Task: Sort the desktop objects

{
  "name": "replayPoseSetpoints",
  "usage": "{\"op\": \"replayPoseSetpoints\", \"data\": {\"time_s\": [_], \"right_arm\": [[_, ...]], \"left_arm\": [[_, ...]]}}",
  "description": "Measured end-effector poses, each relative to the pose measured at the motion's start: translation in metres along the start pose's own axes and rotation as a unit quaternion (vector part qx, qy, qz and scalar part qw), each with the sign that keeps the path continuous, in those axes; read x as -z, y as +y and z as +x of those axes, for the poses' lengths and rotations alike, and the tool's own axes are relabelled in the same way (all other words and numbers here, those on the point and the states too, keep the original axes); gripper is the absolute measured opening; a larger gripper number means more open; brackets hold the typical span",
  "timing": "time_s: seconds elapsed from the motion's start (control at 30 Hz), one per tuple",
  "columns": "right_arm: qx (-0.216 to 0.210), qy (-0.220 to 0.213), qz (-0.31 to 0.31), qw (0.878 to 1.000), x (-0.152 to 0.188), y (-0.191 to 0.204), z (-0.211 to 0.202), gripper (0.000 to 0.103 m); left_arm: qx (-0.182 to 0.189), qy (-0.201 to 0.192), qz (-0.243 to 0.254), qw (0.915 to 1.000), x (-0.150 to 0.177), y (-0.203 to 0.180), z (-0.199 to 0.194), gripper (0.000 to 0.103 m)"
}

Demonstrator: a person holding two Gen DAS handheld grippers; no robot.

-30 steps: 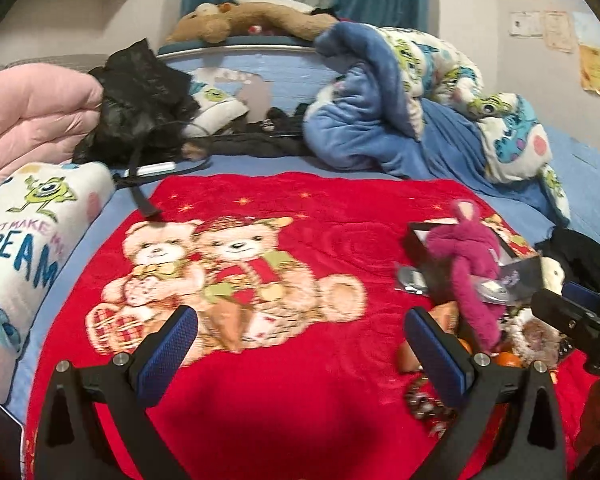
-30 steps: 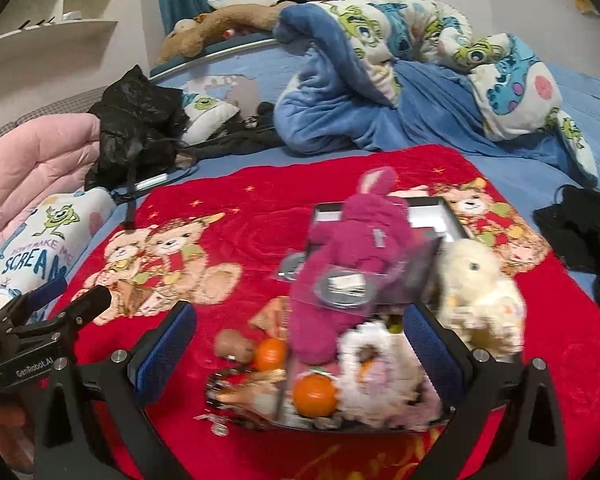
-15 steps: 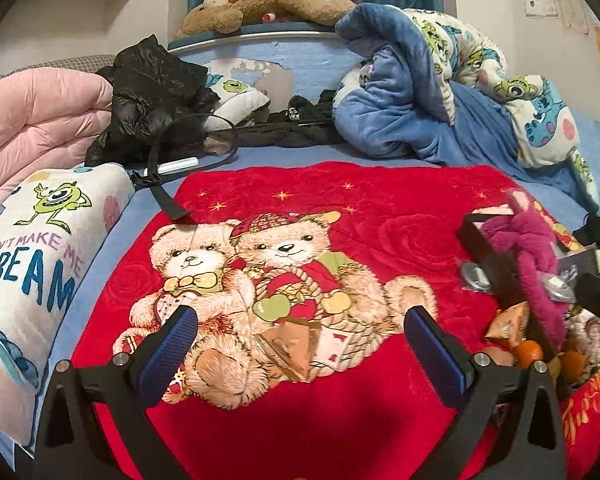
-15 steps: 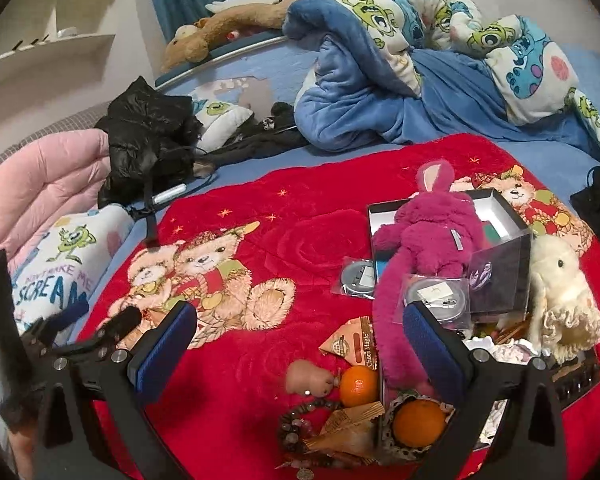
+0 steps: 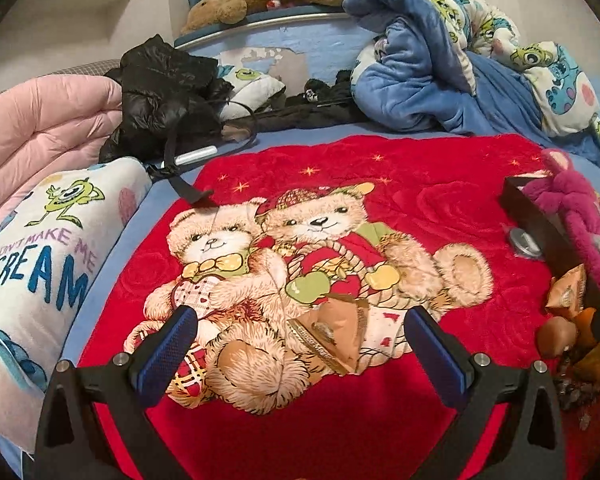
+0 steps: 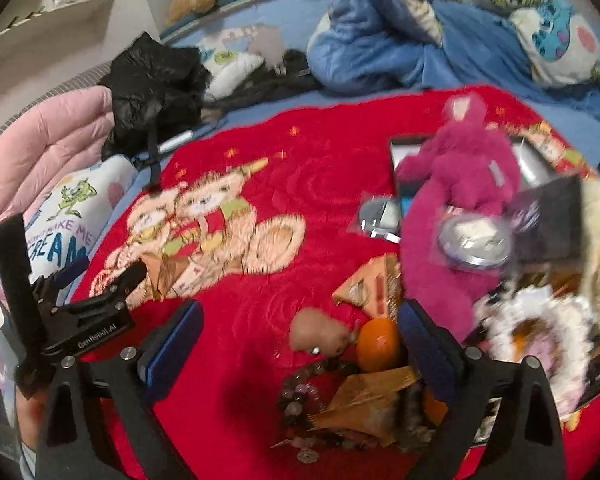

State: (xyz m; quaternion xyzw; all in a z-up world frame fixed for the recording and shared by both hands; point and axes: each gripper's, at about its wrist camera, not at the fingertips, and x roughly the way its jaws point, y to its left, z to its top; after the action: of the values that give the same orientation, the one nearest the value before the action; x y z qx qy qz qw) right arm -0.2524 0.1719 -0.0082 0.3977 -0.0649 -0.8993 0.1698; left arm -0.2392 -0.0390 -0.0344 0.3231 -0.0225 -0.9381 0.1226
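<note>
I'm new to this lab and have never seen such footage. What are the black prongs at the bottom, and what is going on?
Each picture comes from a camera on a hand-held gripper that a person carries; the prongs are its two fingers. The left hand-held gripper hangs open over a brown triangular packet on the red bear blanket. The right hand-held gripper, also open and empty, points at a small brown figure, an orange and a bead bracelet, beside a magenta plush. Nothing is held.
</note>
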Motion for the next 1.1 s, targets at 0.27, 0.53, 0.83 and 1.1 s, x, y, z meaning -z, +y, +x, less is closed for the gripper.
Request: {"op": "replayPoseSetpoints", "data": {"time_s": [0.27, 0.53, 0.83, 1.1], "right_arm": [[0.045, 0.042, 0.004, 0.998, 0.005, 0.001, 0.029, 0.098], [0.108, 0.075, -0.067, 0.989, 0.019, 0.022, 0.037, 0.103], [0.174, 0.069, -0.09, 0.978, 0.025, 0.034, 0.048, 0.103], [0.22, 0.062, -0.114, 0.967, 0.027, 0.038, 0.048, 0.071]], "left_arm": [[0.001, 0.037, -0.002, 0.9993, 0.005, 0.003, 0.032, 0.103], [0.02, 0.088, -0.004, 0.9959, 0.013, 0.002, 0.058, 0.103], [0.04, 0.108, -0.025, 0.9931, 0.017, 0.005, 0.069, 0.103], [0.065, 0.1, -0.025, 0.9926, 0.017, 0.004, 0.063, 0.073]]}}
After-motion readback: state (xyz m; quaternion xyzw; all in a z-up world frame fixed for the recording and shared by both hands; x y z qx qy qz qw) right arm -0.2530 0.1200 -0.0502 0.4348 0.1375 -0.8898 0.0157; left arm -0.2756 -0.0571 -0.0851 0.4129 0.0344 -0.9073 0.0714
